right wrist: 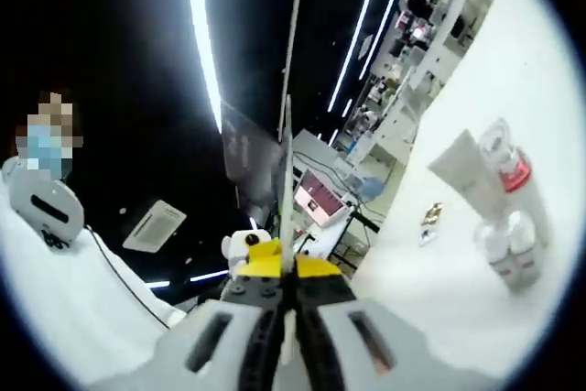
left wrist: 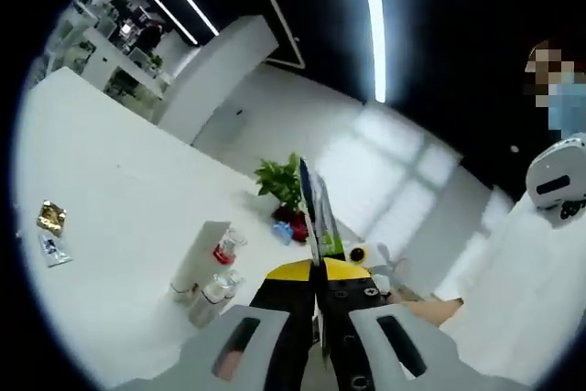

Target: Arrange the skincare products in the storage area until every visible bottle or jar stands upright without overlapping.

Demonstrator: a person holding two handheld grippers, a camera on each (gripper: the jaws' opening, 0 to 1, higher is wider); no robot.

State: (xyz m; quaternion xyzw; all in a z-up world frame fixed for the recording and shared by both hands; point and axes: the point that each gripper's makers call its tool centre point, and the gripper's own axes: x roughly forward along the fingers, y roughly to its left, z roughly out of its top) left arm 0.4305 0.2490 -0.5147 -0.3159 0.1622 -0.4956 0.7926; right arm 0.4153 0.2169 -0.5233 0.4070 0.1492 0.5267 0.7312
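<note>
Right tongs [right wrist: 287, 274] pinching a thin flat sheet [right wrist: 287, 180] (edge-on), white tube [right wrist: 465, 176] beside clear bottles [right wrist: 509, 243] on white table [right wrist: 439, 299]

Tabletop [left wrist: 110, 180]: I read it as white, smooth, matt.
White tube [left wrist: 200, 258]: matt plastic, from what I see.
Clear bottles [left wrist: 212, 292]: transparent glossy plastic; one carries a red label.
Foil sachet [left wrist: 51, 217]: gold, shiny, crinkled.
Left hand-held gripper [left wrist: 318, 267]: yellow tips and grey housing, both smooth plastic; it pinches a thin glossy card [left wrist: 312, 203].
</note>
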